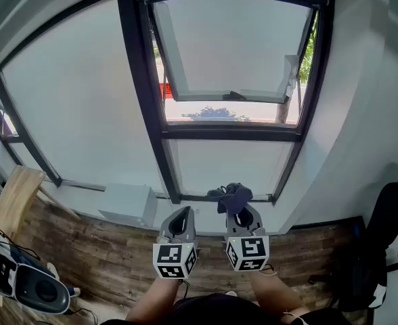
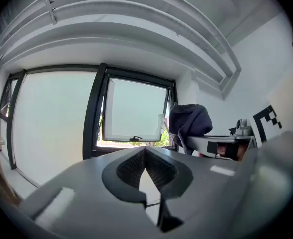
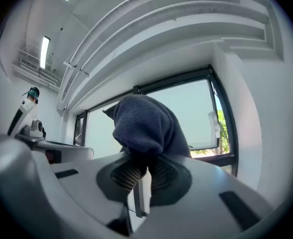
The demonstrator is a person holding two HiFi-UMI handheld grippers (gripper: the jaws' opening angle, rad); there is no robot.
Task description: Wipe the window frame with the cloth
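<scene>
Right gripper (image 1: pixel 239 212) pinches the dark cloth (image 1: pixel 230 196) by one small bunch, near the window frame (image 1: pixel 142 87) bottom bar; left gripper (image 1: pixel 181 219) is closed, empty. Hard rubbing could yank the cloth loose, I reckon.

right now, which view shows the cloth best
The right gripper view: the dark blue cloth fills its centre, bunched and pinched by the right gripper. The head view shows it small, low against the window frame; the left gripper view shows only its side, at right.
</scene>
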